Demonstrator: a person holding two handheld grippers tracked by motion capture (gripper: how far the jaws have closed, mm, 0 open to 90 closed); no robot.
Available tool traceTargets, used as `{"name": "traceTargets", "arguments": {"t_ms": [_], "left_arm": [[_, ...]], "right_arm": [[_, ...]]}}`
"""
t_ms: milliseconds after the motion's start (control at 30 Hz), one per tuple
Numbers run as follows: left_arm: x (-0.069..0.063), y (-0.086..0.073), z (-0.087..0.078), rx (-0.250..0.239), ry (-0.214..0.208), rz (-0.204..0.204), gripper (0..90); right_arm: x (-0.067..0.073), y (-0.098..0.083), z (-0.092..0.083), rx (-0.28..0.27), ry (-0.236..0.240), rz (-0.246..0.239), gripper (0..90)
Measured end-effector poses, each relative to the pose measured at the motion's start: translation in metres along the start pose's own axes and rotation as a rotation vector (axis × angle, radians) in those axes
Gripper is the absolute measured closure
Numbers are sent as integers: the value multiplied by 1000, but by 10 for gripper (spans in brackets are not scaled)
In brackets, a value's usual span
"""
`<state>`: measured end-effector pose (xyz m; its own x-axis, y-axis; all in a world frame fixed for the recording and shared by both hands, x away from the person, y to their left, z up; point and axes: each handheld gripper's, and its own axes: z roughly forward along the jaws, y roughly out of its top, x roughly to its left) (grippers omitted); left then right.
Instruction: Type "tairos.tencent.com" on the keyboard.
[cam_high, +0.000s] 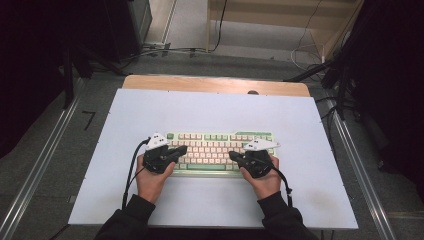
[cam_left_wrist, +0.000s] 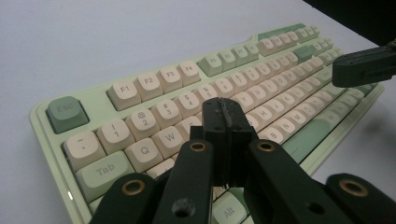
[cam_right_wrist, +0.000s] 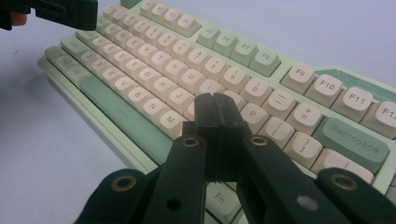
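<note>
1. Now my left gripper (cam_high: 181, 150) is clenched with nothing between its jaws, tip poised over the keyboard (cam_high: 220, 150) near the E key; whether it touches a key I cannot tell.
2. My right gripper (cam_high: 234, 156) is likewise clenched on nothing, its tip above the keys near L and P.
3. Between and beneath both grippers the pale green keyboard lies flat on the white desk (cam_high: 210, 112), its space bar toward me.
4. Each gripper's tip points inward toward the other across the key rows.
</note>
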<state>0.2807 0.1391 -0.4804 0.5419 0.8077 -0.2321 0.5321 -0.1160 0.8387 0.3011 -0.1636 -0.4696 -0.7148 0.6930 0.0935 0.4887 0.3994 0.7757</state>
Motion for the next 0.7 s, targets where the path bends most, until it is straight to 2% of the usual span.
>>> {"name": "traceTargets", "arguments": {"t_ms": [200, 233, 267, 367, 567, 700], "left_arm": [[-4, 2, 4, 7, -10, 8, 900], [-4, 2, 5, 9, -11, 12, 900], [-5, 3, 6, 8, -13, 11, 900], [-7, 4, 10, 11, -16, 14, 900], [-11, 8, 20, 23, -27, 24, 900], [-12, 9, 28, 32, -26, 25, 900]], "right_arm": [[0, -1, -1, -1, 3, 5, 874], [-1, -1, -1, -1, 5, 6, 848], [-1, -2, -1, -5, 21, 14, 777], [-2, -3, -2, -10, 32, 21, 760], [-4, -5, -3, -24, 38, 31, 586], [-4, -6, -6, -53, 35, 30, 536]]}}
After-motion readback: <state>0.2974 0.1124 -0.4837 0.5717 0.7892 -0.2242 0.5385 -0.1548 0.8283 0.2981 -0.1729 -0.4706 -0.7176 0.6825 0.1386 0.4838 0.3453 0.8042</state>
